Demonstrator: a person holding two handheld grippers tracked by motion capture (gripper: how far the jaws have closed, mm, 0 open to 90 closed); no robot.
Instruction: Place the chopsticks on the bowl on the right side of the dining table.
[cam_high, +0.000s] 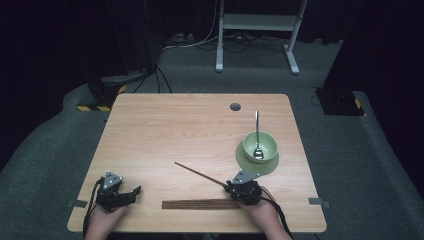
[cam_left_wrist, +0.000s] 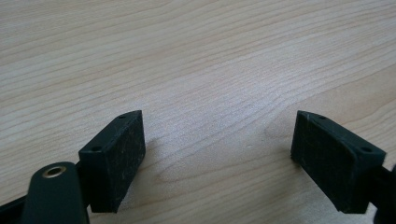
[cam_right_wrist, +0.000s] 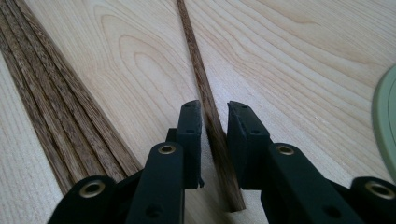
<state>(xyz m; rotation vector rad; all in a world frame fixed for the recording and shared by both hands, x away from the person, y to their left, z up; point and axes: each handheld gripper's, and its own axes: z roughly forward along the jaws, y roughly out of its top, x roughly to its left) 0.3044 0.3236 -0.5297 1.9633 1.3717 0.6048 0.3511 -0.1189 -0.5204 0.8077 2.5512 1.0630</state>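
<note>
A single brown chopstick (cam_high: 197, 173) (cam_right_wrist: 196, 60) lies slanted on the wooden table (cam_high: 165, 130). Its near end runs between the jaws of my right gripper (cam_high: 228, 186) (cam_right_wrist: 214, 116). Those jaws stand narrowly apart around it: the left pad is at the stick, and a thin dark gap shows at the right pad. A bundle of several chopsticks (cam_high: 200, 204) (cam_right_wrist: 56, 116) lies flat just left of that gripper, along the front edge. My left gripper (cam_high: 134, 195) (cam_left_wrist: 217, 154) rests at the front left, open wide over bare wood.
A green bowl (cam_high: 267, 142) with a metal spoon (cam_high: 257, 135) in it stands on a green plate (cam_high: 250, 162) (cam_right_wrist: 387, 121), just beyond my right gripper. A round cable hole (cam_high: 235, 106) sits near the table's far edge. A white frame (cam_high: 257, 22) stands on the floor behind.
</note>
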